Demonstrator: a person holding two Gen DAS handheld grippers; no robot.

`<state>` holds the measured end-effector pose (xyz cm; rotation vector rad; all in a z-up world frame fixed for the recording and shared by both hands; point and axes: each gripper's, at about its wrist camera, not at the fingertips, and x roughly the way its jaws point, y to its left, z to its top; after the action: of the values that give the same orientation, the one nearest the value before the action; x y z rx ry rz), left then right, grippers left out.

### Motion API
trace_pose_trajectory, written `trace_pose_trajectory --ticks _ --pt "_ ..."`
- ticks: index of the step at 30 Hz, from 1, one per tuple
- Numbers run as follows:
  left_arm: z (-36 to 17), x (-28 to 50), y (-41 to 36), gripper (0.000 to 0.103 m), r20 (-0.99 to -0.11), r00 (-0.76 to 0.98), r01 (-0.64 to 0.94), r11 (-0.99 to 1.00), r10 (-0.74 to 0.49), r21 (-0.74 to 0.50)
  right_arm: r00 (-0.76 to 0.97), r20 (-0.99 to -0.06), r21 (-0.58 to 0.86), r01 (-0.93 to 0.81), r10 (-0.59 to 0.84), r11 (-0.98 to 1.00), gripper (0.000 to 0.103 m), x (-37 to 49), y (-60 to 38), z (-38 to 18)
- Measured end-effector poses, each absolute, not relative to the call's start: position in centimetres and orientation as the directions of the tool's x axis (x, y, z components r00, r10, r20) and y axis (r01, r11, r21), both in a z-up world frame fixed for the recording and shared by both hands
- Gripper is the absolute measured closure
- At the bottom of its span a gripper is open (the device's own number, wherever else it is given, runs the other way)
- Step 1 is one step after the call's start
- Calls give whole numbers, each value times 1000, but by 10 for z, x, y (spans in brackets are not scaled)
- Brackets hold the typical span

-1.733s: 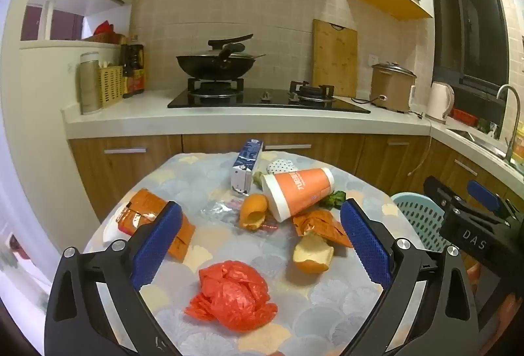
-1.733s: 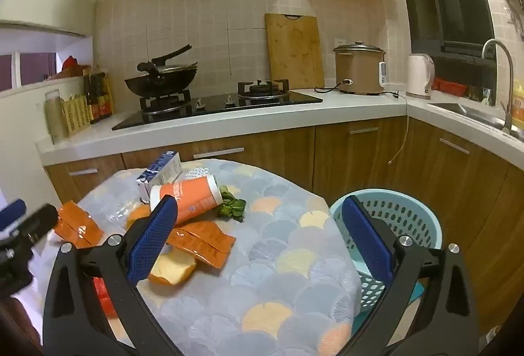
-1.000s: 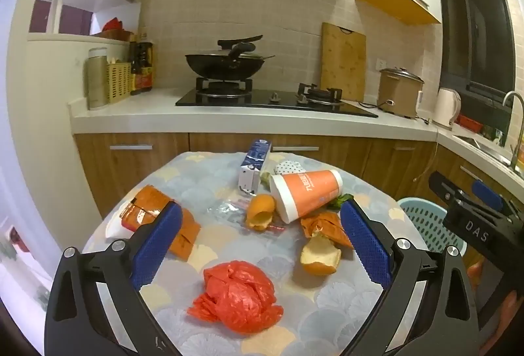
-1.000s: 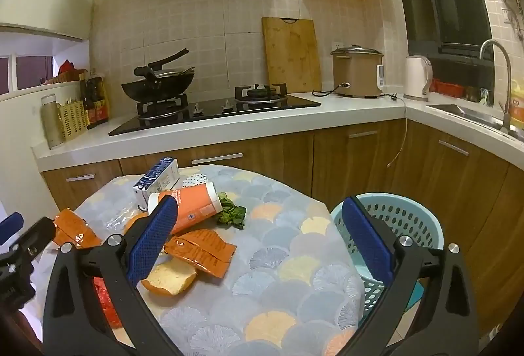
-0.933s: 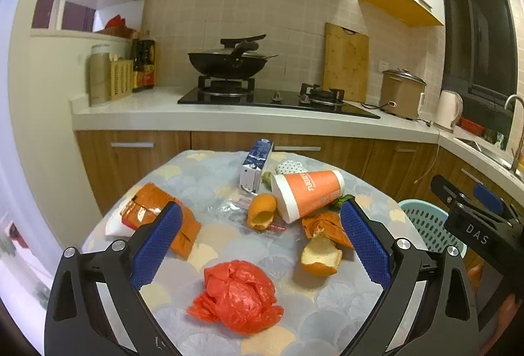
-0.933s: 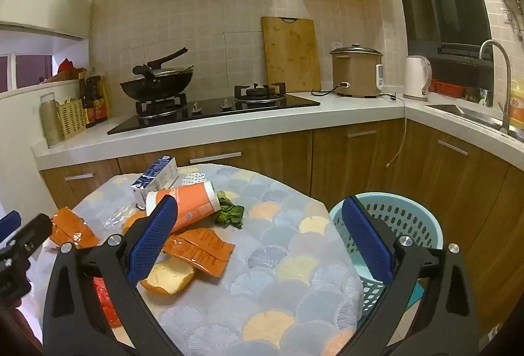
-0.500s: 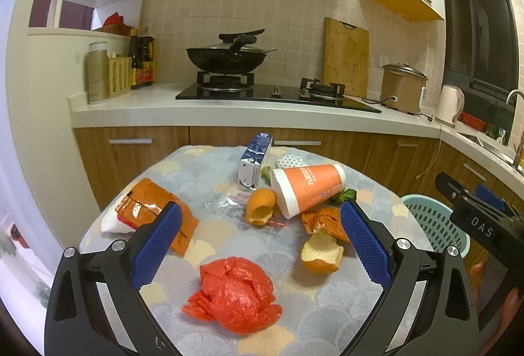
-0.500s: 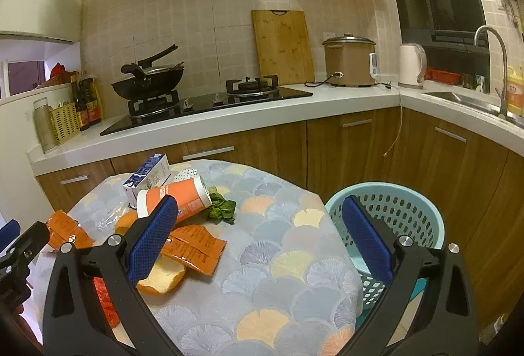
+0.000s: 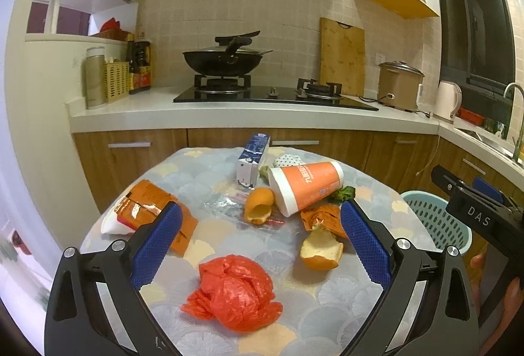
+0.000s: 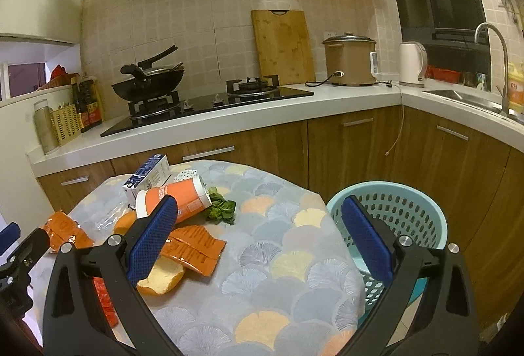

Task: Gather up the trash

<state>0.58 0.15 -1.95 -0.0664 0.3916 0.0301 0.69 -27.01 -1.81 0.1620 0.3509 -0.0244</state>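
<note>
Trash lies on a round patterned table (image 9: 209, 166). A crumpled red plastic bag (image 9: 234, 289) sits nearest, between the fingers of my open, empty left gripper (image 9: 260, 244). Beyond lie orange peels (image 9: 322, 249), an orange paper cup (image 9: 304, 187) on its side, a blue-white milk carton (image 9: 253, 159), orange wrappers (image 9: 147, 208) and a green scrap (image 9: 344, 192). My right gripper (image 10: 258, 236) is open and empty above the table's right part, with the cup (image 10: 183, 197) and a wrapper (image 10: 196, 248) to its left. A light blue basket (image 10: 393, 212) stands right of the table.
A kitchen counter (image 9: 229, 113) with a gas hob, a black wok (image 9: 222, 61), a cutting board, a rice cooker (image 10: 350, 63) and a kettle runs behind the table. A sink with a tap (image 10: 491, 61) is at the far right. Wooden cabinets stand close behind the basket.
Both grippers have drifted slightly back and upward, so the table looks a little farther away. Both stay open and empty. The trash has not moved.
</note>
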Motion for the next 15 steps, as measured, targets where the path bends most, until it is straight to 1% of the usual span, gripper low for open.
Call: trace_pose_trajectory --ticks 7,10,15 --pt "-20 6 6 9 -389 921 -9 996 -26 -88 942 -335 131 51 -5 990 8 6 -264 -16" --pt "-20 6 5 9 -388 922 -12 997 -19 -76 940 -342 148 36 17 988 10 8 -264 -15" --pt "-21 7 9 9 -391 920 -13 997 -18 -77 940 -342 146 39 13 989 10 10 -263 -17"
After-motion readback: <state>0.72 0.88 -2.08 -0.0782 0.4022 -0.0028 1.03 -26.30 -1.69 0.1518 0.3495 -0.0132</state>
